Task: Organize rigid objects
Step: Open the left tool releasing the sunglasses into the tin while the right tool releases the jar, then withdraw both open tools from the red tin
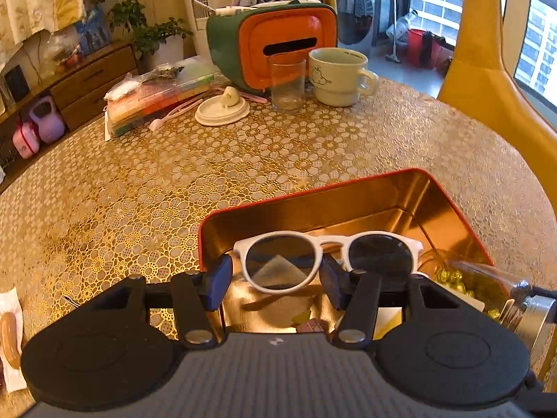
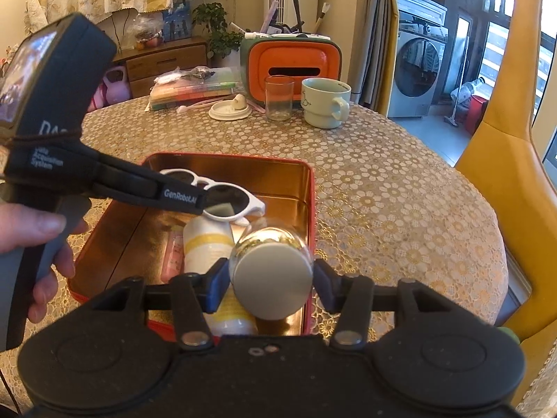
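Left gripper (image 1: 275, 278) clamps white sunglasses (image 1: 327, 257) by one lens rim, holding them over near end of red tin (image 1: 313, 188). Right gripper (image 2: 271, 280) grips glass jar (image 2: 271, 268) across its grey lid, tilted over tin's right side (gold-wrapped bits inside jar, seen from left wrist). White-and-yellow bottle (image 2: 209, 240) and pink packet (image 2: 173, 254) lie on tin floor. Tin sits at near edge of table (image 2: 383, 191); tumbler (image 2: 278, 97), mug (image 2: 325, 102), orange box (image 2: 292, 59) stand at far edge. Hand (image 2: 34, 244) grasps left handle.
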The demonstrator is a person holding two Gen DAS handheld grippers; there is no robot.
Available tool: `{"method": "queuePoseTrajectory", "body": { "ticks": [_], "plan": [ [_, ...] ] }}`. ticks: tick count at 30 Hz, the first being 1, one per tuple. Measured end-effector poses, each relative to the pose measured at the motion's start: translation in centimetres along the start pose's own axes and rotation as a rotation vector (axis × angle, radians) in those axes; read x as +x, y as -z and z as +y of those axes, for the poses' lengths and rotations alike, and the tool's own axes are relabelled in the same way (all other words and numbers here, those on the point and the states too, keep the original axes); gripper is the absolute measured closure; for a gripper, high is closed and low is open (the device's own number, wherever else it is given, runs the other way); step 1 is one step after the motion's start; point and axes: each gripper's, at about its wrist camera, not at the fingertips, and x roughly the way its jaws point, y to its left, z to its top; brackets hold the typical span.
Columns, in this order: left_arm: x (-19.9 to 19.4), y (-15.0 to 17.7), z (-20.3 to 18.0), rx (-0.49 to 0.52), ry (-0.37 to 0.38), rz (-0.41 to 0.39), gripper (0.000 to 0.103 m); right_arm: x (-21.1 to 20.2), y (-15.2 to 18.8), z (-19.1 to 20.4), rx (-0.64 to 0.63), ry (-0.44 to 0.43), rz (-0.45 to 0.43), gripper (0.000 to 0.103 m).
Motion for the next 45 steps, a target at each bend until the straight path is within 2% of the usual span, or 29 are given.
{"method": "queuePoseTrajectory", "body": {
  "ticks": [4, 6, 8, 9, 20, 28, 33, 35, 36, 39, 45],
  "plan": [
    [-0.3, 0.3, -0.2, -0.001, 0.027, 0.004, 0.049, -0.6, 0.0, 0.1, -0.001, -0.005, -0.014, 0.048],
    [-0.9, 0.5, -0.1, -0.010, 0.028, -0.004, 0.044, -0.9, 0.0, 0.2, 0.004, -0.006, -0.020, 0.045],
    [-1.6, 0.7, 0.2, -0.019, 0.041, -0.015, 0.035, -1.3, 0.0, 0.2, 0.005, -0.007, -0.023, 0.045],
    [-2.1, 0.8, 0.3, -0.021, 0.047, -0.024, 0.035, -1.5, 0.0, 0.3, 0.008, -0.009, -0.025, 0.045],
    [-7.2, 2.5, 2.4, -0.035, 0.075, -0.073, 0.034, -4.0, 0.0, 1.9, 0.030, -0.026, -0.042, 0.043],
    [-11.2, 4.4, 4.7, -0.061, 0.090, -0.110, 0.034, -6.2, -0.1, 4.0, 0.029, -0.052, -0.065, 0.038],
    [-13.6, 5.8, 7.0, -0.099, 0.079, -0.130, 0.034, -7.6, -0.3, 5.6, 0.025, -0.086, -0.079, 0.021],
    [-14.6, 6.5, 8.0, -0.119, 0.072, -0.136, 0.022, -8.1, -0.4, 6.3, 0.026, -0.106, -0.087, 0.015],
    [-15.1, 6.9, 8.6, -0.126, 0.063, -0.149, 0.019, -8.4, -0.4, 6.7, 0.024, -0.115, -0.092, 0.012],
    [-16.6, 8.0, 10.1, -0.138, 0.039, -0.171, 0.019, -9.0, -0.5, 7.9, 0.018, -0.141, -0.102, 0.008],
    [-18.7, 10.1, 13.2, -0.173, 0.010, -0.164, 0.019, -9.5, -0.7, 10.8, 0.003, -0.206, -0.107, 0.002]
  ]
}}
